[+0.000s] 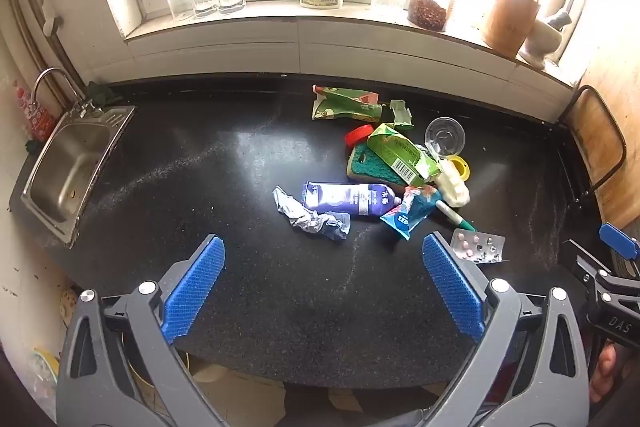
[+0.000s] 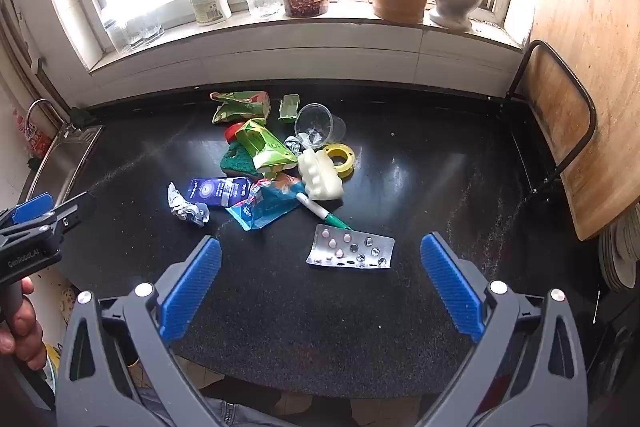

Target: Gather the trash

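Two hand-held grippers hang above the near edge of a black countertop (image 1: 280,307), both tilted down. The left gripper (image 1: 324,287) is spread wide with nothing between its blue pads; the right gripper (image 2: 320,287) is equally spread and empty. A hand (image 2: 18,323) grips the left tool's handle.

Nearest the right gripper lies one silver pill strip (image 2: 350,247), partly used, apart from the rest. Just beyond it sits the trash pile, right of the countertop's middle: one green-capped pen (image 2: 320,211), one teal wrapper (image 2: 266,209), one purple carton (image 2: 220,191) and one crumpled foil scrap (image 2: 186,207) at the pile's left end. Behind these are one white plastic piece (image 2: 320,177), one yellow tape roll (image 2: 340,155), one green sponge (image 2: 236,163) under a flattened green carton (image 2: 266,147), one red lid (image 2: 232,133) and one clear cup (image 2: 318,127) on its side. Nearest the back edge lie one green pouch (image 2: 240,107) and one small green box (image 2: 290,107).

A steel sink (image 1: 72,163) fills the countertop's left end. A chair back (image 2: 560,131) stands at the right edge. On the windowsill stand bottles, jars, glasses and a mortar.
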Tool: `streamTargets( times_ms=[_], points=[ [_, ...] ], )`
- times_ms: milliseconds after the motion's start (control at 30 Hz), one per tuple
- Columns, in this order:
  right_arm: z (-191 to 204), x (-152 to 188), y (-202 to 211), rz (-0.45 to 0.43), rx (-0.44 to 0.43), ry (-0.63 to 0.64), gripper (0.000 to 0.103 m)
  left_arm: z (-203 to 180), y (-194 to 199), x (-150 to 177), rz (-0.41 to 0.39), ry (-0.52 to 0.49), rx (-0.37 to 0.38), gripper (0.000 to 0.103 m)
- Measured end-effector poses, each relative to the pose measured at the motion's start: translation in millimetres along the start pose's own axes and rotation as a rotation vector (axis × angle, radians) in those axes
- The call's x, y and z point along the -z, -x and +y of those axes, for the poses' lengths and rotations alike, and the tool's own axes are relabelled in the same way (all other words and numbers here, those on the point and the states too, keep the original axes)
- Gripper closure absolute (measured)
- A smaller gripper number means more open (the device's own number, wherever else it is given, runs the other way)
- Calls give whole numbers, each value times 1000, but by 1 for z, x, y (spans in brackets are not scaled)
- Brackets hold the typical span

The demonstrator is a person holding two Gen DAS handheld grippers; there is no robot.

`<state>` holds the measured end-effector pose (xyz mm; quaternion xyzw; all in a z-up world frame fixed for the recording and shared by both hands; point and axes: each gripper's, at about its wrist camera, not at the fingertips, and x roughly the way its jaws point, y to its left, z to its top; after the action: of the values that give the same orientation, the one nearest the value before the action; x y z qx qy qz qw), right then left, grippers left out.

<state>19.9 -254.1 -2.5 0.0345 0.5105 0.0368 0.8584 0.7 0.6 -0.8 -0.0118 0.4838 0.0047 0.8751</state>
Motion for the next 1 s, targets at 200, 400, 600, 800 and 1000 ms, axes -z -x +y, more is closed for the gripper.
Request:
streamTargets(
  times_ms=[200,400,600,800,1000],
  points=[
    [-2,-4,0,3,-2,-2,6,6,-1,1,-6,4,2,7],
    [-2,0,-2,14,2,-4,6,1,-1,6,0,-1,-13,7],
    [1,0,-1,19,6,-3,6,0,-1,5,3,-1,-11,7],
    [0,0,0,21,4,-7,6,0,-1,3,6,-1,-11,7],
    [1,1,0,20,-1,-4,6,1,-2,4,10,-1,-13,7]
  ],
)
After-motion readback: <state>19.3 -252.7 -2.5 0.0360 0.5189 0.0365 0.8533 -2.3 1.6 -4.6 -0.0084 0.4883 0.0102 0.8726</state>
